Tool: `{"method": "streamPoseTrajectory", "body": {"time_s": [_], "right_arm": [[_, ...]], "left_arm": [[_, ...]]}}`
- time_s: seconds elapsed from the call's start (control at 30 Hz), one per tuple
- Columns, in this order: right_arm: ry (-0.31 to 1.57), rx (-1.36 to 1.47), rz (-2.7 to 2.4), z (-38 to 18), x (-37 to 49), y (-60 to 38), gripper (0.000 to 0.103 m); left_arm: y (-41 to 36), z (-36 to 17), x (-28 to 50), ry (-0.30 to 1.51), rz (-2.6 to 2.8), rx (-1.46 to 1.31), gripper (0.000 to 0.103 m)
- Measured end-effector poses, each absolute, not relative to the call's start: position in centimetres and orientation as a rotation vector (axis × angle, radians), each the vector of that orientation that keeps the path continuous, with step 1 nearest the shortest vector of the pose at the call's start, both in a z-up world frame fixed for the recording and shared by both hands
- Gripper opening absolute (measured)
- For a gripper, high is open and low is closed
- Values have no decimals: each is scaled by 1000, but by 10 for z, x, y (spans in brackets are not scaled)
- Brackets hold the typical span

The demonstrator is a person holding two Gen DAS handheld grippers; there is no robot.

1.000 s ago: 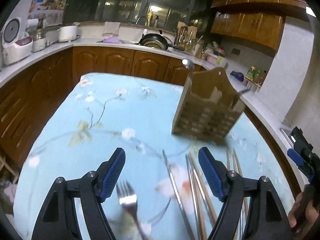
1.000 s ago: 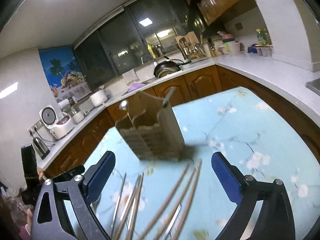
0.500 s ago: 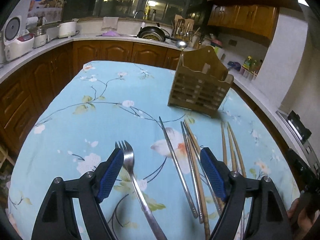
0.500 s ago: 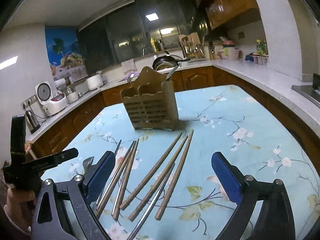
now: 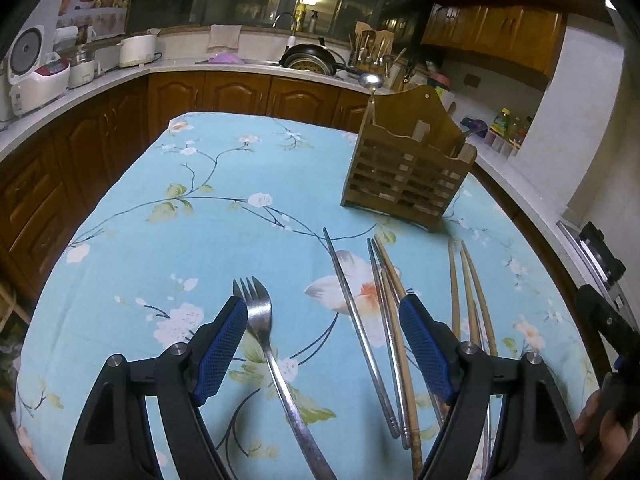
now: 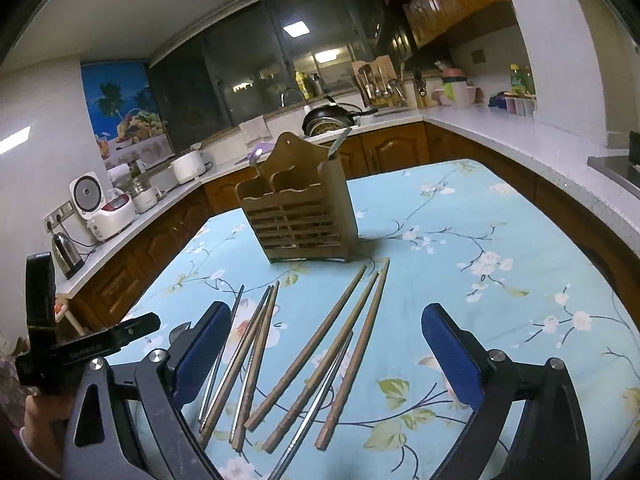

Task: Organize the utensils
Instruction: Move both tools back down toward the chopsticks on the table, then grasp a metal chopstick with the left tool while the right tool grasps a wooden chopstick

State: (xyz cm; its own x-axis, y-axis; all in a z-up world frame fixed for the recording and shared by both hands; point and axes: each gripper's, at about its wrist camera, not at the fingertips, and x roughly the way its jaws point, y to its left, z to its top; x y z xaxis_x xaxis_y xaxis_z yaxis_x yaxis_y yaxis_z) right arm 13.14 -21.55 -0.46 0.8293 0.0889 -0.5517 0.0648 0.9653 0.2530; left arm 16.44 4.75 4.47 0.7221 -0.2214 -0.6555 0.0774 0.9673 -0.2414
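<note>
The left claw (image 5: 322, 344) is spread wide and holds nothing. A shiny metal fork (image 5: 276, 356) lies flat on the surface (image 5: 192, 216) between its fingers, close to the left one. The right claw (image 6: 326, 356) is spread wide too, low over a bunch of wooden and metal chopsticks (image 6: 316, 356). It looks like the picking-up step. Next, I think the left claw must drop and pinch the thin fork handle. The wooden holder (image 5: 408, 168) stands farther back, with a spoon in it.
</note>
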Motion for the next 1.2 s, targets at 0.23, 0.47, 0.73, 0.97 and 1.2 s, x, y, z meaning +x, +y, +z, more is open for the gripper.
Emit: {"method": "streamPoseTrajectory", "body": {"time_s": [0.23, 0.47, 0.73, 0.97, 1.2], "right_arm": [[650, 310, -6, -12, 152, -225, 72], [739, 323, -46, -26, 187, -234, 48], [872, 328, -85, -59, 237, -248, 32], [973, 319, -120, -85, 275, -262, 25], [1000, 221, -121, -91, 289, -255, 21]], "left_arm": [[44, 45, 185, 786, -167, -195, 75], [32, 38, 222, 853, -203, -162, 52], [16, 23, 273, 936, -216, -138, 34], [10, -1, 314, 1008, -213, -136, 30], [-7, -16, 333, 1023, -205, -78, 17]]}}
